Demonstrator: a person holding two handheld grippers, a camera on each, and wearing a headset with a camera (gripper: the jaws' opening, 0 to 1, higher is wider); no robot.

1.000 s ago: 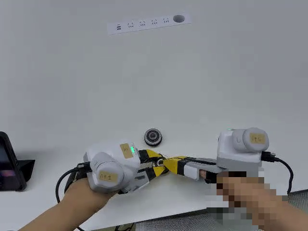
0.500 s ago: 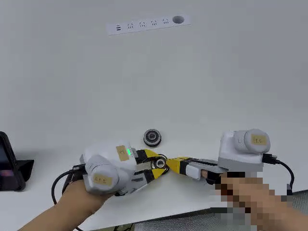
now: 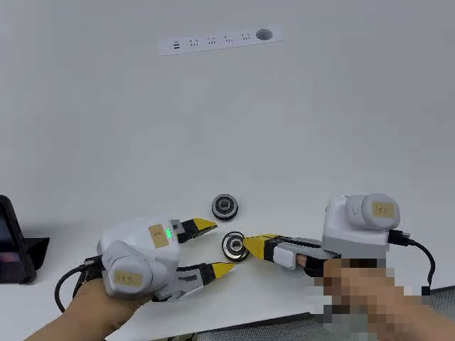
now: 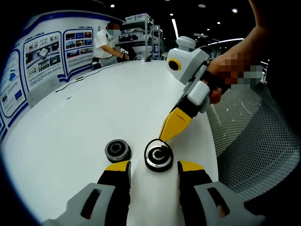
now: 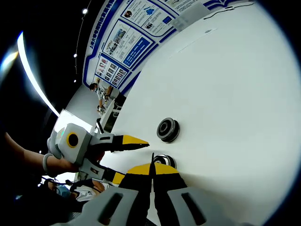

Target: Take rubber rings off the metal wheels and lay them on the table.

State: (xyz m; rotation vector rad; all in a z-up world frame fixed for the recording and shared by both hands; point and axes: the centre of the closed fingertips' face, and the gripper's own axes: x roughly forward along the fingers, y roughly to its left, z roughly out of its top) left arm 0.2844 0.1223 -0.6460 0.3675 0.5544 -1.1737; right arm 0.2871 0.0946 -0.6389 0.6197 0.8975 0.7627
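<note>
Pinching the thin rubber ring (image 4: 147, 146) at the near wheel's (image 4: 159, 159) edge, the right gripper (image 3: 246, 244) has its jaws pressed together; the left gripper (image 3: 222, 246) gapes wide beside that wheel, a second wheel (image 3: 225, 206) lying behind on the table (image 3: 320, 142)

Two small round metal wheels lie on the white tabletop (image 3: 320, 142), one (image 3: 225, 206) farther back, the other (image 3: 233, 246) just in front of it. The nearer wheel sits right ahead of the left hand-held gripper (image 3: 222, 246), whose jaws are spread. The right hand-held gripper (image 3: 249, 244), jaws together, touches it from the right. A long white power strip (image 3: 220, 39) lies far behind.
</note>
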